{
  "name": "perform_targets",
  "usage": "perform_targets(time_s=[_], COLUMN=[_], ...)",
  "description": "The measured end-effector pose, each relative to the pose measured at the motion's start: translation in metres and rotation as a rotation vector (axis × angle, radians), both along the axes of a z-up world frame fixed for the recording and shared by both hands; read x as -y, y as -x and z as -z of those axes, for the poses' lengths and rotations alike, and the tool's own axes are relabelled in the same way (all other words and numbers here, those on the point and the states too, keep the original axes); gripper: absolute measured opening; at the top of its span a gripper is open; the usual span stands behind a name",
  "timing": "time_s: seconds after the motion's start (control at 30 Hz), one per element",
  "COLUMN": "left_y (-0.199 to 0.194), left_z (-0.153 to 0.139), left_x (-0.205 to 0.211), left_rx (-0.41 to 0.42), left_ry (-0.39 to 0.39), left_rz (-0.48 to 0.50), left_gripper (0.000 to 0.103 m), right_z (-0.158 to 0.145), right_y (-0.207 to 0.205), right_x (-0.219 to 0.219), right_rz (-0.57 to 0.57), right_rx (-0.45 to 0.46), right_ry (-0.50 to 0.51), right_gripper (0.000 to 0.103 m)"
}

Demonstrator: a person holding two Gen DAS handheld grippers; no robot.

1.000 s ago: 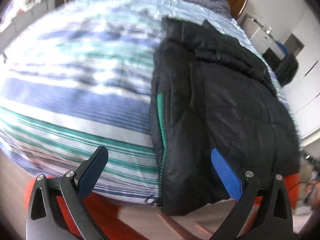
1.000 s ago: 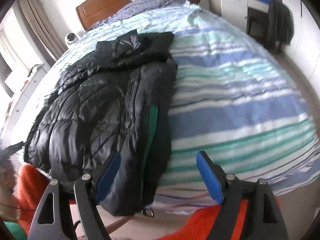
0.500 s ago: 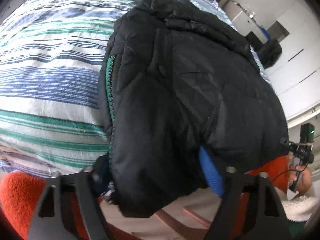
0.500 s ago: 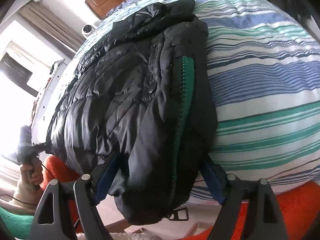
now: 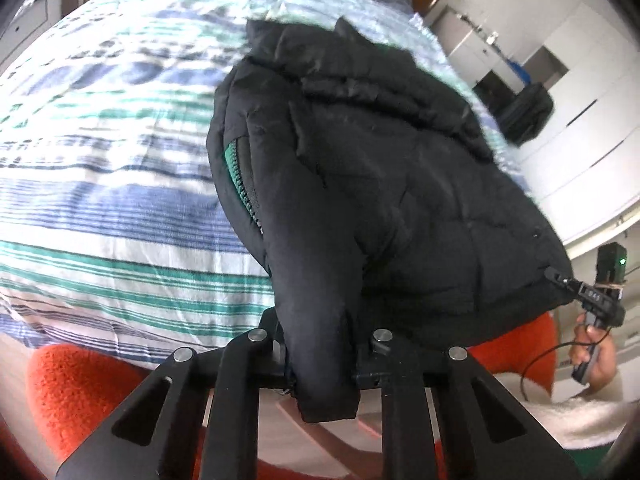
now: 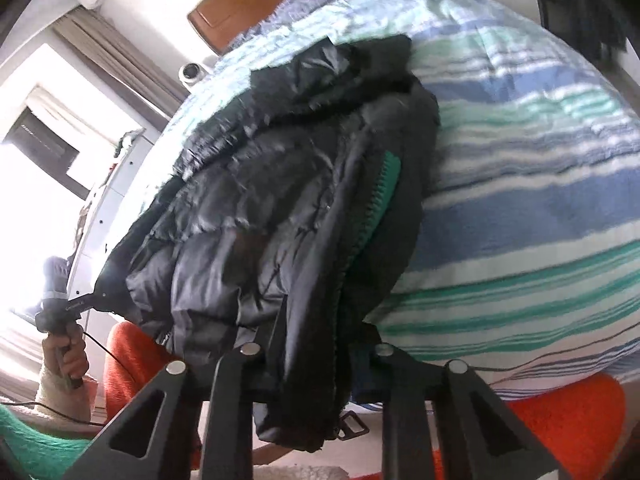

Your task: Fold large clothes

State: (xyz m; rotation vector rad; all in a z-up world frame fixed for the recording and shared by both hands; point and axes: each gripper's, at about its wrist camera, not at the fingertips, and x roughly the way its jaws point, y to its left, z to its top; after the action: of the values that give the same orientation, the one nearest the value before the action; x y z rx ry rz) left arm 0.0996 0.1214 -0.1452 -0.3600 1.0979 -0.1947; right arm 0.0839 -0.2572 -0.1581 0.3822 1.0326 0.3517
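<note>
Left wrist view: left tongs (image 5: 320,354) closing on the hem of a black quilted jacket (image 5: 384,184) lying on the striped bed (image 5: 100,208); right tongs (image 6: 316,354) likewise closing, clamped on its green-zippered edge.

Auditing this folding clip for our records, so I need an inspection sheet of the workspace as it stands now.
Surface: bed with striped duvet.
Job's things: black puffer jacket, green zipper showing, hem end raised off the bed edge.
Clutter: nothing seen.
Grippers: left gripper and right gripper both closing, jacket hem pinched between the pads.
Cables: thin black cable hanging from the right handle.
Surroundings: wooden headboard, white cabinets, curtained window.
</note>
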Motion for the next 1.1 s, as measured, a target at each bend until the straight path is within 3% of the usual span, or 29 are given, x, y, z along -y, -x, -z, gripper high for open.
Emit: perform_targets(time_s=[0.2, 0.4, 0.57, 0.8, 0.97, 1.1], left_y=[0.009, 0.023, 0.039, 0.077, 0.107, 0.086], left_z=[-0.012, -0.005, -0.015, -0.05, -0.113, -0.144], left_x=[0.003, 0.0, -0.005, -0.008, -0.027, -0.055], left_rx=[0.019, -0.021, -0.038, -0.024, 0.072, 0.189], left_ry=[-0.005, -0.01, -0.013, -0.026, 0.057, 0.182], left_rz=[0.019, 0.033, 0.038, 0.066, 0.013, -0.049], left_gripper=[0.017, 0.017, 0.017, 0.017, 0.017, 0.017], right_z=[-0.021, -0.024, -0.029, -0.062, -0.115, -0.144], right_y=[0.004, 0.016, 0.022, 0.033, 0.031, -0.004], right_x=[0.002, 0.005, 0.01, 0.024, 0.035, 0.049], right_rz=[-0.038, -0.077, -0.102, -0.118, -0.173, -0.184], right_rx=[0.023, -0.005, -0.028, -0.011, 0.06, 0.16], right_ry=[-0.001, -0.003, -0.048, -0.139, -0.266, -0.31], right_gripper=[0.02, 0.019, 0.019, 0.017, 0.017, 0.017])
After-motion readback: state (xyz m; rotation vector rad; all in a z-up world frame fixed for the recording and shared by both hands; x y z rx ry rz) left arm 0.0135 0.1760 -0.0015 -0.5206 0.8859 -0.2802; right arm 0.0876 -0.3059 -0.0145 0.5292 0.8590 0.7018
